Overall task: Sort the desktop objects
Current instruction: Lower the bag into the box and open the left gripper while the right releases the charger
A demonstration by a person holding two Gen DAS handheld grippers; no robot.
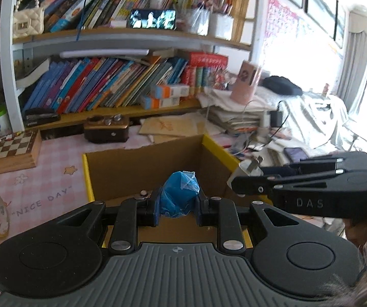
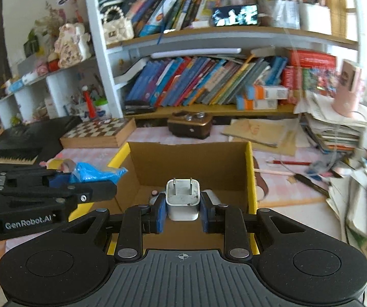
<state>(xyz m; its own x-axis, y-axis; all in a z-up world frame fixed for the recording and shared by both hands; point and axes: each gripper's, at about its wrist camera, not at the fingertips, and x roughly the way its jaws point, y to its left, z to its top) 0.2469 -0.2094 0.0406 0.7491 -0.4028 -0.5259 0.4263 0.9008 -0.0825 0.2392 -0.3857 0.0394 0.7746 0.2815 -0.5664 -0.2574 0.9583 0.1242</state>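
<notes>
We hold both grippers over the open cardboard box (image 2: 188, 163). The left gripper (image 1: 178, 204) clamps a blue plastic wad (image 1: 181, 194); the right gripper (image 2: 182, 211) clamps a white charger plug (image 2: 182, 198). Small items (image 2: 155, 197) lie inside the box.

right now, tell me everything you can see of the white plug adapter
The white plug adapter is a small rounded cube of glossy plastic, scuffed and a little grimy, with two flat metal prongs on the face towards the camera, pointing up. The right tongs are shut on it, blue pads pressing its two sides. It hangs over the open cardboard box with yellow edges, touching nothing else. In the left wrist view it shows at the tong tips, prongs angled up and to the right.
</notes>
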